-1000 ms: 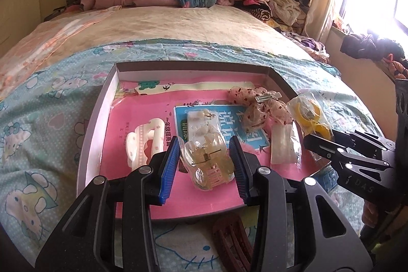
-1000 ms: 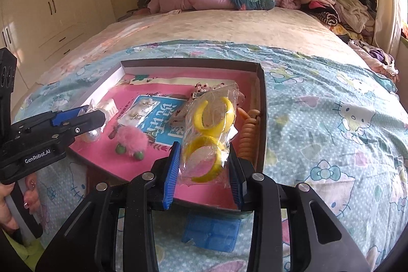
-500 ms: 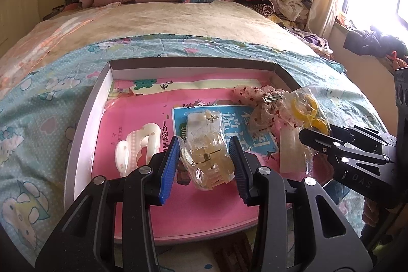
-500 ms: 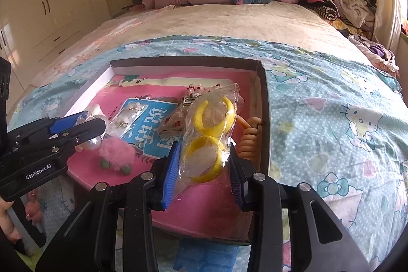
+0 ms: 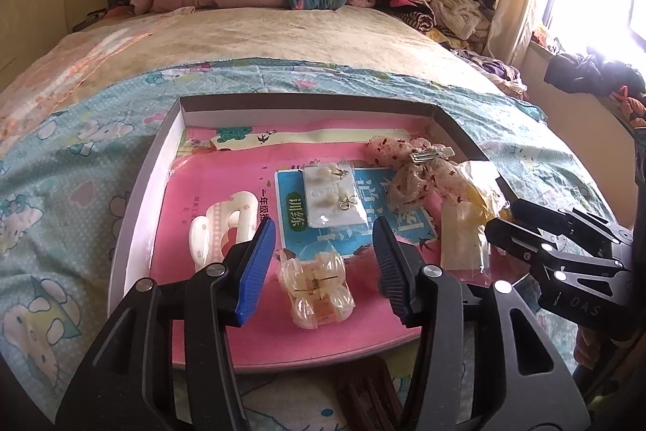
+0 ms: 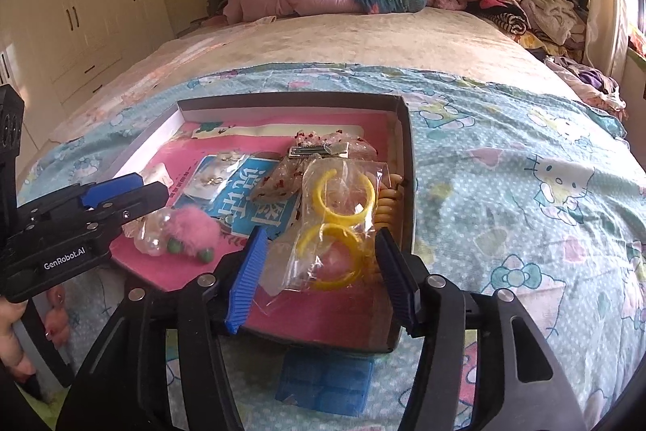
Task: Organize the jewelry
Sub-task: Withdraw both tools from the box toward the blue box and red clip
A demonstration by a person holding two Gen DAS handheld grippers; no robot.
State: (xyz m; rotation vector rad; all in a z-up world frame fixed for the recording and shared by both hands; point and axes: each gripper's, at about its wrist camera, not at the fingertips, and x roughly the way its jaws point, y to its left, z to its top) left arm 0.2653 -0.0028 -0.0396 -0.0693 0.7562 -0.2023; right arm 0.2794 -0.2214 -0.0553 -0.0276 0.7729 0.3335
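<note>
Left gripper (image 5: 323, 261) spread wide, holding nothing; translucent amber plastic claw hair clip (image 5: 317, 287) lying on pink floor of shallow cardboard box tray (image 5: 133, 213), directly between and just below blue pads, long axis running away from camera. Right gripper (image 6: 319, 269) likewise open, straddling clear bag of yellow plastic hoops (image 6: 337, 225) near tray's right wall. Right view alone shows pink pompom hair tie (image 6: 191, 227); left view alone shows white chain-link clip (image 5: 224, 229).

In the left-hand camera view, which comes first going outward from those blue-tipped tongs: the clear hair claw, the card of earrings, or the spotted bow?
1. The clear hair claw is nearest, lying between the open fingers of the left tongs.
2. The card of earrings is next, straight ahead in the middle of the tray.
3. The spotted bow is farthest, toward the tray's back right.
</note>
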